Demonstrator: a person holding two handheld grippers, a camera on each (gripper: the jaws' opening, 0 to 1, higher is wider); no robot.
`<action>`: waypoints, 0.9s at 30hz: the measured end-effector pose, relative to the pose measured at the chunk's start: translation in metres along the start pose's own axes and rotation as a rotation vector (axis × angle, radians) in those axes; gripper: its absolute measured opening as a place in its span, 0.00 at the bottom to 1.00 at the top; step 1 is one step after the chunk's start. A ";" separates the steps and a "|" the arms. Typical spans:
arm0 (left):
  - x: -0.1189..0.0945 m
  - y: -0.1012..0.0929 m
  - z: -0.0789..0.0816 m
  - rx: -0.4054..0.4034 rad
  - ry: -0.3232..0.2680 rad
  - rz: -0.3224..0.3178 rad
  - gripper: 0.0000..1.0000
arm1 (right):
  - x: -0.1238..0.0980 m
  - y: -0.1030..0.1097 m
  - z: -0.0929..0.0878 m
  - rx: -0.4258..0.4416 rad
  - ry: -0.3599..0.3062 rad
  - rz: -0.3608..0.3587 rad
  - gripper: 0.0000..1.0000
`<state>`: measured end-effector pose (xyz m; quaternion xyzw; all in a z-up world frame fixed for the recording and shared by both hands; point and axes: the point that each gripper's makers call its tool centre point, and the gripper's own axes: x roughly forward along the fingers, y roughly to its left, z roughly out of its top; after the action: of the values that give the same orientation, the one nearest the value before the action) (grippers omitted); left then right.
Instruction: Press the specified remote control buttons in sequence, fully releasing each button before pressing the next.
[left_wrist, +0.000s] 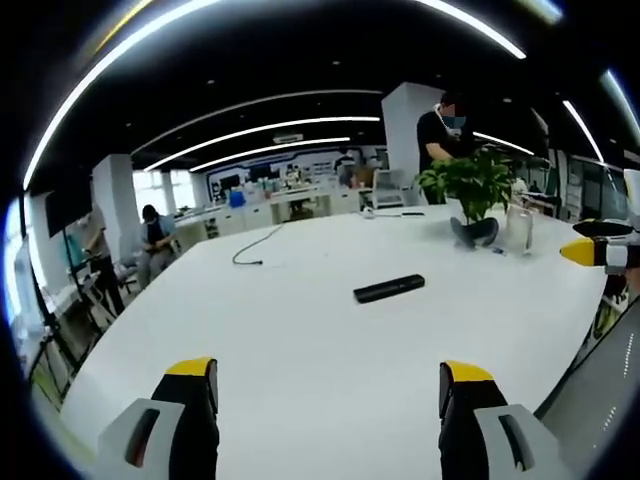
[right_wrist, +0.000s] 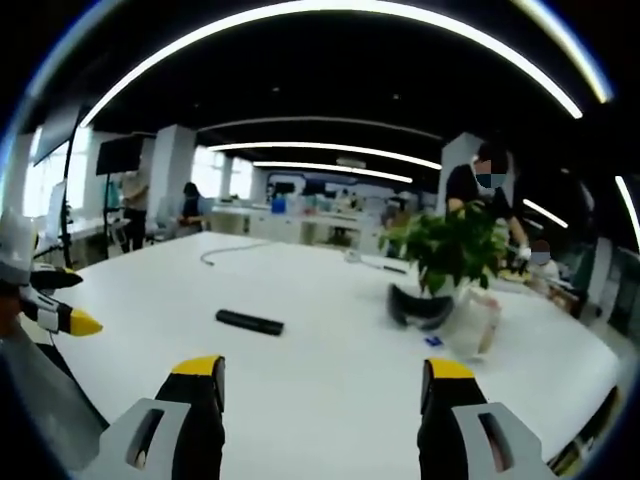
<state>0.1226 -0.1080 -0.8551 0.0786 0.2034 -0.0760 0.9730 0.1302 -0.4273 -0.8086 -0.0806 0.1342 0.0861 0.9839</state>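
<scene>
A black remote control (left_wrist: 389, 288) lies flat on the white table (left_wrist: 300, 330), well ahead of my left gripper (left_wrist: 330, 385), which stands open above the near table with nothing between its yellow-tipped jaws. In the right gripper view the remote control (right_wrist: 250, 322) lies ahead and to the left of my right gripper (right_wrist: 325, 382), also open and empty. The right gripper's yellow tip (left_wrist: 580, 252) comes in at the right edge of the left gripper view. The left gripper's yellow tip (right_wrist: 82, 323) shows at the left edge of the right gripper view.
A potted green plant (left_wrist: 472, 190) stands at the far right of the table beside a clear container (left_wrist: 518, 228). A dark cable (left_wrist: 255, 245) lies across the far part. A person (left_wrist: 440, 135) stands behind the plant; others sit at desks at the back left (left_wrist: 155, 240).
</scene>
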 end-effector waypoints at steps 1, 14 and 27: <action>-0.004 0.001 -0.003 0.004 0.001 -0.001 0.95 | -0.001 0.000 -0.001 0.001 0.000 -0.003 0.79; -0.008 0.009 -0.010 0.034 0.014 -0.003 0.93 | -0.009 0.016 -0.006 0.011 0.011 -0.034 0.81; 0.000 0.010 -0.016 0.051 0.037 0.001 0.90 | 0.000 0.021 -0.013 -0.034 0.049 -0.022 0.80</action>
<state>0.1181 -0.0953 -0.8686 0.1050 0.2192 -0.0793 0.9668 0.1230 -0.4090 -0.8244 -0.1009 0.1559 0.0754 0.9797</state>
